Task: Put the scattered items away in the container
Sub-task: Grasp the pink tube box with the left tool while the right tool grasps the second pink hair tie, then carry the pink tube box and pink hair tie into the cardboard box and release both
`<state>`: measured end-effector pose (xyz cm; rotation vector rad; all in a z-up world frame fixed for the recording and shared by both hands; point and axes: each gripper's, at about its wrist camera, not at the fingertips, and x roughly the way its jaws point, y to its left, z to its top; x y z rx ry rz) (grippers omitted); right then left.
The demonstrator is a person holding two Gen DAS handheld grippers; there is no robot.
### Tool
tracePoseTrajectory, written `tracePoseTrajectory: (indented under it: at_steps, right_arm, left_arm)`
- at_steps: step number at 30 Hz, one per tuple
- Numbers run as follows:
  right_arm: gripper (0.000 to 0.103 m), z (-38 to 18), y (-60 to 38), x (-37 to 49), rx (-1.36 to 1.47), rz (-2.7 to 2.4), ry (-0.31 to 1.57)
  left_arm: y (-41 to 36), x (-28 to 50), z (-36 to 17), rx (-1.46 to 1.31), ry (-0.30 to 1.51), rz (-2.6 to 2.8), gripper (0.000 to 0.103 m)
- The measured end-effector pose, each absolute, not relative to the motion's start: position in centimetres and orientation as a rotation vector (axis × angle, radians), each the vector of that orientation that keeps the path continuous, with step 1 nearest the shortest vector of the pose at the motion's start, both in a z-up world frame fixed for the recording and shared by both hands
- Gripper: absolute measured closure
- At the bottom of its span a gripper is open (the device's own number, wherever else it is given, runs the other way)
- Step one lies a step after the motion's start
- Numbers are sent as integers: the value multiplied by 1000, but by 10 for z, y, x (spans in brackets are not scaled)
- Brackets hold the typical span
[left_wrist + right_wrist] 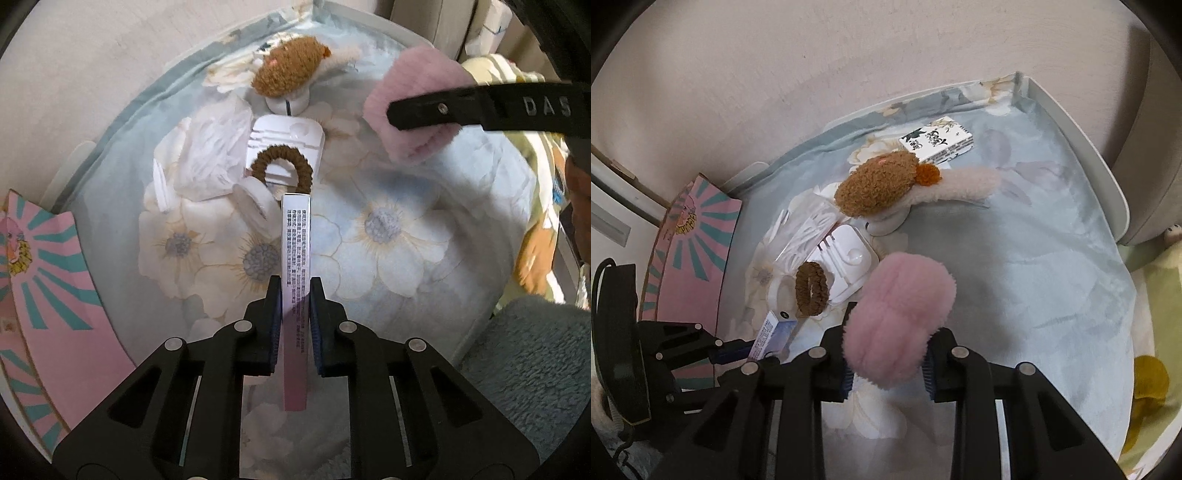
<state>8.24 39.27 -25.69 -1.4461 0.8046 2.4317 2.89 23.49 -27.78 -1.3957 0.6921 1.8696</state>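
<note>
The left gripper [293, 295] has its jaws clamped on a slim box [295, 251]; the right gripper [888, 354] pinches a pink fluffy pad [899, 321]; both hang above a floral cloth [1015, 266] by a pale wall [849, 55]; a brown hair tie [282, 166], white case [291, 134] and plush toy [875, 188] lie clustered; a pink carton [48, 280] stands at the cloth's edge.

Floral blue cloth [1015, 258], grey fleece blanket [524, 362].
</note>
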Motion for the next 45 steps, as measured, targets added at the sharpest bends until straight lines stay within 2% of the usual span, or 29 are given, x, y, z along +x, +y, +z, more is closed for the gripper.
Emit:
tracePoseTrajectory:
  at_steps: [3,11,23,34,45]
  right_arm:
    - [76,-249,390,88,-1425,2434,792]
    - [76,-223,378,102,-1370,2456,734]
    - [76,-184,347,103,-1311,2543,625]
    - [76,-129,301,52,-1310,2751,400]
    - [76,-110,215,-24,-1432,2979,143]
  left_arm:
    - [206,28,-268,-1390,630,1887,91]
    - [191,-2,-244,-1368,428,1930,91]
    - [154,6,-177,-1270,315,2070,91]
    - [67,-6,-135,-1279,160,2348,91]
    - [-27,-9,-146,-1400,-42,2526,91]
